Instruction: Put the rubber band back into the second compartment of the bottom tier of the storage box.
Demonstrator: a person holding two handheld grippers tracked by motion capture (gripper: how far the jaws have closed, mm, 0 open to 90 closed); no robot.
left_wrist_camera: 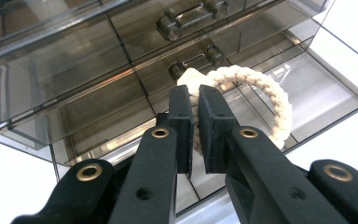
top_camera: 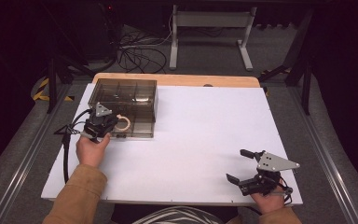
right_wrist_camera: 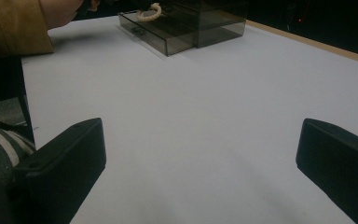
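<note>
Jaws clamped tight on the left gripper (left_wrist_camera: 195,130), pinching a cream braided rope ring (left_wrist_camera: 261,93) over the pulled-out drawer (top_camera: 133,128) of the smoky clear drawer box (top_camera: 125,100) at the bench's (top_camera: 205,126) far left corner. Right gripper (top_camera: 240,165), near right corner, jaws spread wide, holding nothing.

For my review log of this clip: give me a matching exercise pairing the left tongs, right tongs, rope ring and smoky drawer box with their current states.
Things:
1. left tongs
2. right tongs
3. rope ring
4. drawer box

States:
A. jaws wide apart, low over bare white table
B. bottom drawer pulled out
C. pinched, held over the open drawer
D. jaws closed on something

Pairs: 1-D, 2-A, 3-C, 4-B
</note>
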